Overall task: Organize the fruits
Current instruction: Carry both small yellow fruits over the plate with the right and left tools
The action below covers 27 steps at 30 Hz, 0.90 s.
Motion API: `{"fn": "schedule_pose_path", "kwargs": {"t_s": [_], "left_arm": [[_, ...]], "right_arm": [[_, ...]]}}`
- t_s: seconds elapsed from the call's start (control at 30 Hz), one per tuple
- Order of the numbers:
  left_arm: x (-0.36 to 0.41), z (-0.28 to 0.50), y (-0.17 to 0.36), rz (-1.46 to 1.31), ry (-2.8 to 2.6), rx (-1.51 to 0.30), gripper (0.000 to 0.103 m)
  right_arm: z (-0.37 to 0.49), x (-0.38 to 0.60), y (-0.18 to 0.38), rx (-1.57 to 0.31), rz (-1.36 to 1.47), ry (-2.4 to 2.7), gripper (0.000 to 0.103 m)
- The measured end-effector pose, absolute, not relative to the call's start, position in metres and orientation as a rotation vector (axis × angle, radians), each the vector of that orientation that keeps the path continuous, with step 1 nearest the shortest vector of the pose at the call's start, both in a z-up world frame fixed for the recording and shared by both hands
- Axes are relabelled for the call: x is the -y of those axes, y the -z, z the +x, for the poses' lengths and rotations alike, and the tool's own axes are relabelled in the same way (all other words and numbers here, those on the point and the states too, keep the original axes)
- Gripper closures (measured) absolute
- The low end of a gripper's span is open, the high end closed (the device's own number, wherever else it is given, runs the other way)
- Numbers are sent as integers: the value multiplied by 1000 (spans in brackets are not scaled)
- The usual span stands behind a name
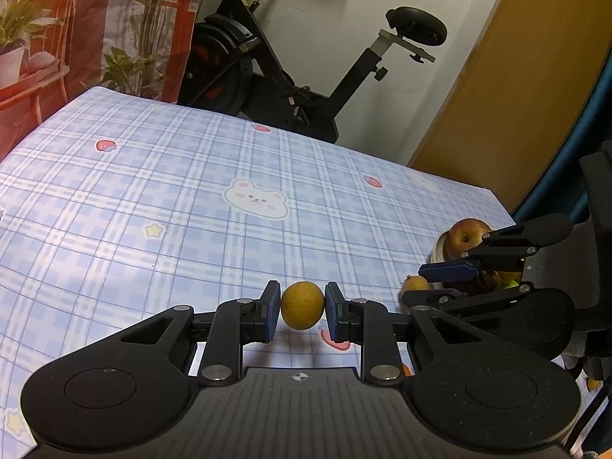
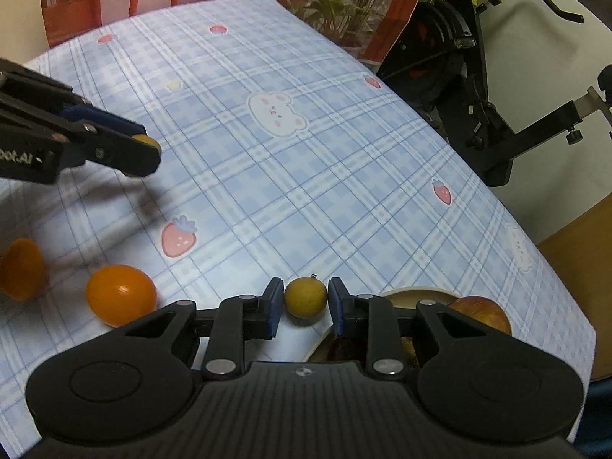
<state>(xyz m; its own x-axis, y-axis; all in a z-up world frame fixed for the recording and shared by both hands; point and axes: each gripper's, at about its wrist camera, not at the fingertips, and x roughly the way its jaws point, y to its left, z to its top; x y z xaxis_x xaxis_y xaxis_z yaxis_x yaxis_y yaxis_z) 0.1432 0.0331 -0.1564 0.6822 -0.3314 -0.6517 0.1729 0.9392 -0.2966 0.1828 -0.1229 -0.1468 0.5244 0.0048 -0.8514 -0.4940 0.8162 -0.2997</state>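
Gripping a small yellow fruit (image 1: 302, 305) between the blue pads (image 1: 272, 315), left tongs (image 1: 302, 311) closed on it, fruit pinched at its middle, pads touching both sides, held above the checked cloth (image 1: 172, 199). Seen from the right wrist view as a dark tool at the left edge with a bit of yellow showing at the tip (image 2: 144, 141), shadow thrown on the cloth below. Clamping a second yellow fruit (image 2: 306, 297) likewise, right tongs (image 2: 305, 302) closed on it, pads (image 2: 273, 308) pressed against left and right flanks, a short stem sticking up at the top right. Hanging just beside the plate (image 2: 411, 293), fruit at the plate's near-left rim; whether resting on the cloth or lifted, cannot tell. Lying in the plate: a red-yellow apple (image 2: 480, 311) at the right, darker items under the tongs too hidden to name. Same apple showing in the left wrist view (image 1: 466, 235) behind the right tongs' fingers. Sitting loose on the cloth well left of the right tongs: one orange (image 2: 120, 293) near the tool's base, another orange (image 2: 22, 269) at the frame edge, blurred. Standing beyond the table's far edge: a black exercise bike (image 1: 275, 57).
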Motion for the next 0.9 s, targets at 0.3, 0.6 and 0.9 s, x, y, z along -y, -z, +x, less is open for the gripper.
{"fn": "schedule_pose_path", "kwargs": {"t_s": [0.3, 0.6, 0.9], "left_arm": [[-20, 131, 147, -187, 308, -767, 76], [16, 117, 133, -130, 389, -752, 76], [92, 108, 124, 3, 545, -715, 76]], "right_arm": [[155, 124, 127, -863, -413, -340, 76], [88, 159, 111, -660, -157, -242, 76], [17, 210, 113, -551, -25, -109, 76]]}}
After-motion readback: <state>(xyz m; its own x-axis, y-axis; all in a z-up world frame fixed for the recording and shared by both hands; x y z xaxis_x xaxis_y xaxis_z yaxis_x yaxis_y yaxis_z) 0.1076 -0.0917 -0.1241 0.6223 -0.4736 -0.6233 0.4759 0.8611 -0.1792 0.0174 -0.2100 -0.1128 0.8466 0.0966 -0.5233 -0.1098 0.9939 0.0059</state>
